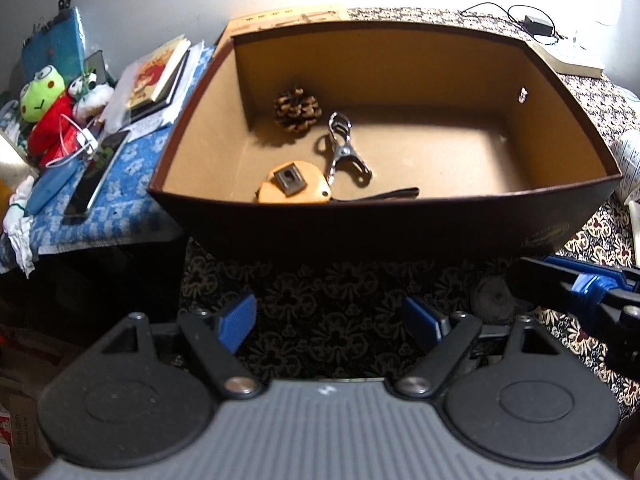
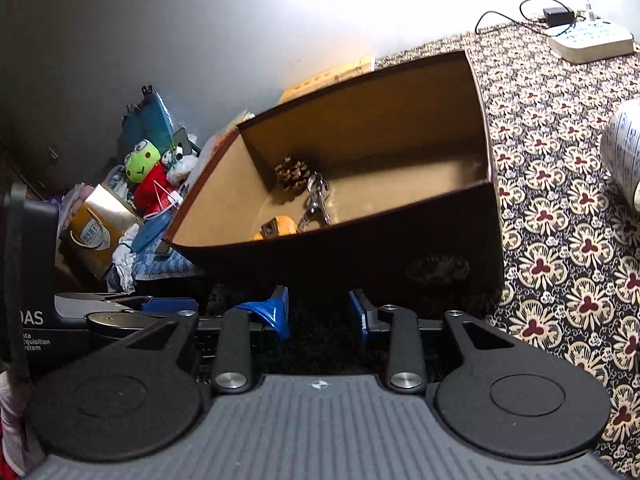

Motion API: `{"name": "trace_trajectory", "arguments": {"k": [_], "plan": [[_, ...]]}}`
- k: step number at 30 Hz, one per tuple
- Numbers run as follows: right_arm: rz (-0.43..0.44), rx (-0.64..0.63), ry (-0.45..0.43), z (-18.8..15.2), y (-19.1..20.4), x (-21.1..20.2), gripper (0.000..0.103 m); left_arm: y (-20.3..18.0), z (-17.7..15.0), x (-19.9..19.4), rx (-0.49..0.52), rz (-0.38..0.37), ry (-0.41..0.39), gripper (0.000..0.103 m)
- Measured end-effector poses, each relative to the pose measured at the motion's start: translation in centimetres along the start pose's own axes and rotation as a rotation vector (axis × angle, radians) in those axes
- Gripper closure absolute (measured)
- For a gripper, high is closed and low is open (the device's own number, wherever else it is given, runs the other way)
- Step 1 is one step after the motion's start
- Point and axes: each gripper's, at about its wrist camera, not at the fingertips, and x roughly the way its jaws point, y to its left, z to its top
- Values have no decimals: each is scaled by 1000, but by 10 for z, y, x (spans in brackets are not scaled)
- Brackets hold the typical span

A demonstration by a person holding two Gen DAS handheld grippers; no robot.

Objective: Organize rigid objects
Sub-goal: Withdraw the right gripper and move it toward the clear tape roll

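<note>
While the brown box (image 1: 384, 216) held a pine cone (image 1: 297, 110), the left gripper (image 1: 331, 316) stood spread and empty; the right gripper (image 2: 320, 312) gaped narrower, gripping nothing.

What I can't make out around the brown box

From my right-hand camera the brown box (image 2: 360, 248) near wall hides most of the orange tape measure (image 2: 282, 226) and the lower end of the metal clip (image 2: 316, 204); in my left-hand view the same wall cuts off the tape measure's (image 1: 294, 188) bottom edge and part of its dark strap (image 1: 384, 194). A round toothed thing (image 1: 494, 294) lies in deep shadow beside my right fingers (image 1: 532, 280), too dark to name. The white patterned cylinder (image 2: 626, 156) runs off the picture's right edge. The print on the gold bag (image 2: 98, 226) is too small to read.
</note>
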Motion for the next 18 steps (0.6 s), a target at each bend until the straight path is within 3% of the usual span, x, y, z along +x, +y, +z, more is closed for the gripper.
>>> {"name": "trace_trajectory", "arguments": {"k": [10, 18], "plan": [[-20, 107, 74, -4, -22, 5, 88, -4, -8, 10, 48, -75, 19, 19], [-28, 120, 121, -9, -26, 7, 88, -11, -8, 18, 82, -123, 50, 19]]}}
